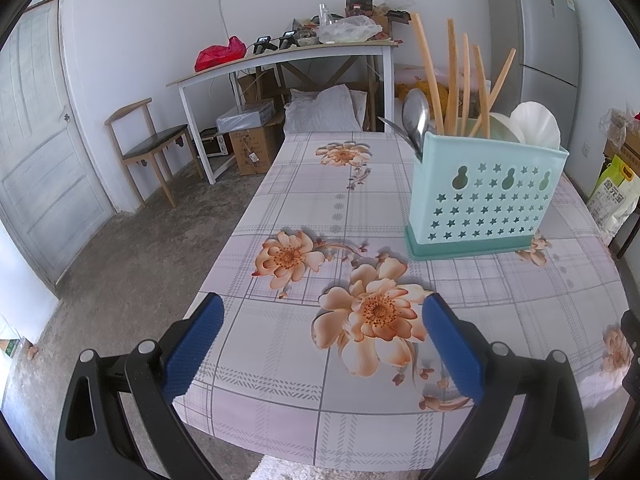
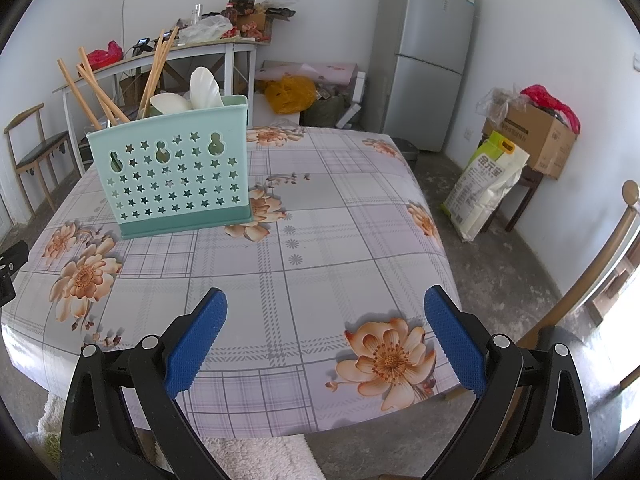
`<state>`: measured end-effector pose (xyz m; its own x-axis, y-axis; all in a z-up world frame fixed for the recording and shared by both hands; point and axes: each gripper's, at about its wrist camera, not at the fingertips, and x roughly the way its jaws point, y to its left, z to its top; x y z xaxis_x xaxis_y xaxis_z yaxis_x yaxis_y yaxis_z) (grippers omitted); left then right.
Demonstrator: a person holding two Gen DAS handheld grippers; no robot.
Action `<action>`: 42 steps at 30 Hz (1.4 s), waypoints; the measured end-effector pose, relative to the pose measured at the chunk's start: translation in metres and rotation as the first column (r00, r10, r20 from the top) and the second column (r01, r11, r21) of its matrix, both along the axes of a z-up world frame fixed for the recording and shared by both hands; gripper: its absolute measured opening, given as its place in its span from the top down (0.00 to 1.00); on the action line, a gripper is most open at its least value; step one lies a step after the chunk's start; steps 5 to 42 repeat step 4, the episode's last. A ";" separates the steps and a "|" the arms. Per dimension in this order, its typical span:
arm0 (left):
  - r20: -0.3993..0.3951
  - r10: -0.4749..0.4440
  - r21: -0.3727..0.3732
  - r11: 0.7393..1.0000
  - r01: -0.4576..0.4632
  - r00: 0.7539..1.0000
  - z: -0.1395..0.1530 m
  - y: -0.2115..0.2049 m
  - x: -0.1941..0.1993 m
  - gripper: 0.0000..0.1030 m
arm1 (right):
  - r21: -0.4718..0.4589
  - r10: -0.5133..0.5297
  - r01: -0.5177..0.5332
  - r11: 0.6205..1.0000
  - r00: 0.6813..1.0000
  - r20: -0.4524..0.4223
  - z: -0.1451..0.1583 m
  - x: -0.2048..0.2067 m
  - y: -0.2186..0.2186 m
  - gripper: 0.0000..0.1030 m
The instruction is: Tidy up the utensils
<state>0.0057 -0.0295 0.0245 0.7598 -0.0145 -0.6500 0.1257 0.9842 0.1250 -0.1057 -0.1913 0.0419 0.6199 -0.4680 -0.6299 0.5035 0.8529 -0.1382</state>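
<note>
Both grippers, left and right, hover spread wide and empty above the near tablecloth. Ahead stands the teal utensil holder, already holding chopsticks; nothing loose remains, so I'd retreat gently. Only the left view shows the metal spoon.

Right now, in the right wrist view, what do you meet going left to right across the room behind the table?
Wooden chair → white side table → yellow bag → refrigerator → rice sack → cardboard box.
</note>
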 end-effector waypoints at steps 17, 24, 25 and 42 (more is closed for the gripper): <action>-0.004 0.000 0.000 1.000 0.000 1.000 -0.001 0.000 -0.001 0.06 | 0.000 -0.001 0.001 1.000 1.000 0.000 0.000 0.000 0.000 0.08; -0.004 0.000 0.000 1.000 0.000 1.000 -0.001 0.000 -0.001 0.06 | 0.000 -0.001 0.001 1.000 1.000 0.000 0.000 0.000 0.000 0.08; -0.004 0.000 0.000 1.000 0.000 1.000 -0.001 0.000 -0.001 0.06 | 0.000 -0.001 0.001 1.000 1.000 0.000 0.000 0.000 0.000 0.08; -0.004 0.000 0.000 1.000 0.000 1.000 -0.001 0.000 -0.001 0.06 | 0.000 -0.001 0.001 1.000 1.000 0.000 0.000 0.000 0.000 0.08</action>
